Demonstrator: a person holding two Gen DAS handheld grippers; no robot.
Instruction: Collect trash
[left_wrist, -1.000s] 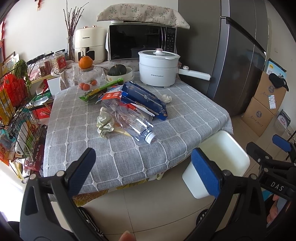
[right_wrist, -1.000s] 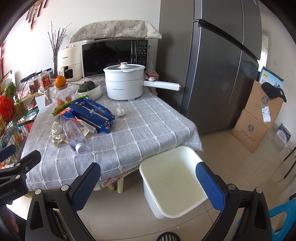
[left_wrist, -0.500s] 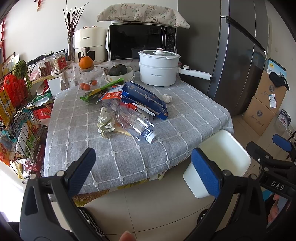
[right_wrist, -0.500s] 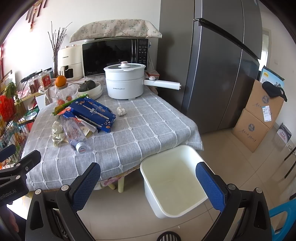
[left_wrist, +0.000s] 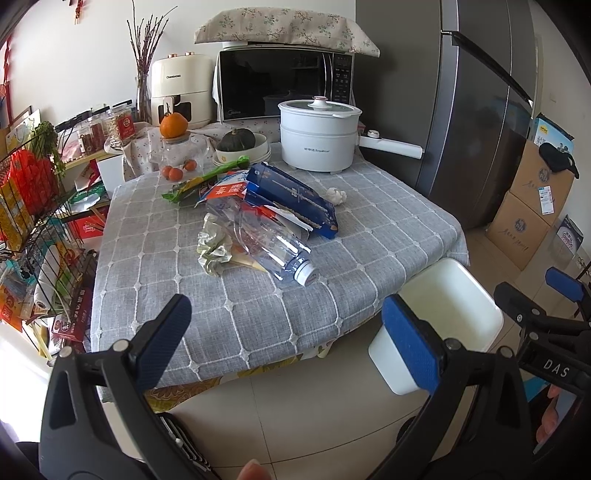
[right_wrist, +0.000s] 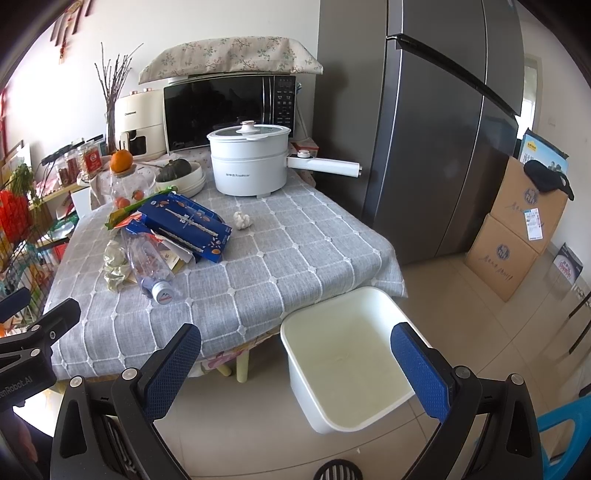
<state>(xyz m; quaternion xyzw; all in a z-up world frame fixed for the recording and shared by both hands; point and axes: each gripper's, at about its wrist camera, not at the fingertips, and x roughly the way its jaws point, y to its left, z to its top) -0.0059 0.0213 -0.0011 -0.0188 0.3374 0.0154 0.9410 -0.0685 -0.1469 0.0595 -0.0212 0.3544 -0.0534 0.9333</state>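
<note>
Left gripper (left_wrist: 286, 338): jaws wide, nothing between them, short of the table (left_wrist: 236, 325) edge. Right gripper (right_wrist: 295, 363): jaws wide, nothing held, above the bin (right_wrist: 376, 299).

Trash, in a heap on the table's left half: clear bottle (left_wrist: 266, 243) on its side, cap toward the near edge; blue box (left_wrist: 295, 201) touching it behind; crumpled wrapper (left_wrist: 214, 249) just left of the bottle; green packet (left_wrist: 207, 179) at the back of the heap. White wad (left_wrist: 336, 195) lies apart, right of the box.

Left view only: wire rack (left_wrist: 33, 236) of packets beside the table; bin half hidden by a fingertip (left_wrist: 410, 347). Right view only: bin interior, bare and white, on the floor by the table corner; table leg (right_wrist: 242, 367); blue chair (right_wrist: 565, 424) edge.

Containers: pot (left_wrist: 319, 134), lid on, contents unseen; bowl (left_wrist: 242, 153) holding a dark squash (left_wrist: 236, 140); glass jar (left_wrist: 181, 155) with small oranges inside and an orange (left_wrist: 173, 124) on top.
</note>
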